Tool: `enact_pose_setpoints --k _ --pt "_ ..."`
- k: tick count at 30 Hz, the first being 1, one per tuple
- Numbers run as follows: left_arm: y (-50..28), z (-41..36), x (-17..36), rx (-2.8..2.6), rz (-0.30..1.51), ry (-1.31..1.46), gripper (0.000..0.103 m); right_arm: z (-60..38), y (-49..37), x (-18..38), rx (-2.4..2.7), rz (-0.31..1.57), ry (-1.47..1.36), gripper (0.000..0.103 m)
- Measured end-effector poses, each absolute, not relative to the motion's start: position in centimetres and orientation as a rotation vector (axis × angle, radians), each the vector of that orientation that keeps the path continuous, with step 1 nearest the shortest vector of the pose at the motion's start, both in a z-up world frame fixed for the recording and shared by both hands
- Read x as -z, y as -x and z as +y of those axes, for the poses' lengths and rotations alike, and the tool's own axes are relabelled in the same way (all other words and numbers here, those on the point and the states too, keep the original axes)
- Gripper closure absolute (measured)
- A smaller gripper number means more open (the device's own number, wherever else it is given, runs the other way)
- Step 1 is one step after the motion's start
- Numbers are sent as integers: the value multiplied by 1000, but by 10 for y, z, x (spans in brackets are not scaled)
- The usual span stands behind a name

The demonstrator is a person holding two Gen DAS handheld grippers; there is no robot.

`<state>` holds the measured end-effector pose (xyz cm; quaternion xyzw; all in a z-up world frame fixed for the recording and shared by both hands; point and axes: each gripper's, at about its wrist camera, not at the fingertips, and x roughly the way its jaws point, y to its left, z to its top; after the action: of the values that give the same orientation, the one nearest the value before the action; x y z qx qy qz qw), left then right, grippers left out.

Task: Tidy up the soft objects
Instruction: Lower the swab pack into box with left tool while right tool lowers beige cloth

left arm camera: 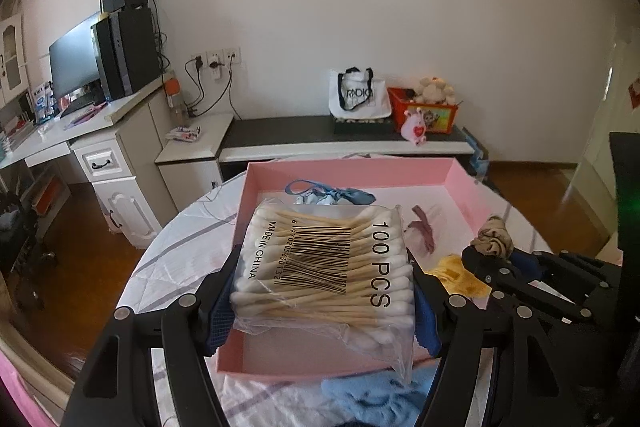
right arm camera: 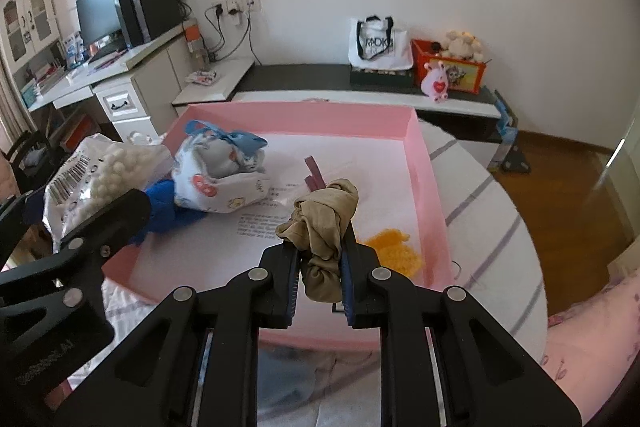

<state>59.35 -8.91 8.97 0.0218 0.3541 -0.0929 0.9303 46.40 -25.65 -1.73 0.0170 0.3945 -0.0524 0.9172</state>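
From your left wrist, your left gripper (left arm camera: 324, 291) pinches a clear pack of cotton swabs (left arm camera: 320, 267) between its fingers, over the near left corner of the pink box (left arm camera: 352, 171). The pack reads "100 PCS" and "MADE IN CHINA" beside a barcode. A white bag (left arm camera: 358, 95) on the far shelf shows "RADIO". The box floor is mostly bare in the middle.

From your right wrist, your right gripper (right arm camera: 320, 267) has its fingers pressed onto a tan knotted stocking (right arm camera: 324, 231), held above the box floor. A patterned cloth bundle (right arm camera: 220, 175) lies left of it, a yellow scrap (right arm camera: 394, 247) right, near the box wall. The table (right arm camera: 492, 227) edge curves beyond.
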Motion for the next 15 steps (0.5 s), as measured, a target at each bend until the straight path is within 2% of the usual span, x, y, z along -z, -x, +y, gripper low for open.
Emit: enact_pose_setpoints --k 9,15 --pt "-656 -106 -66 184 786 -71 35 -262 -489 38 92 867 -41 86" --pt "-676 -111 -57 189 799 -78 32 -263 -491 40 93 874 -56 77"
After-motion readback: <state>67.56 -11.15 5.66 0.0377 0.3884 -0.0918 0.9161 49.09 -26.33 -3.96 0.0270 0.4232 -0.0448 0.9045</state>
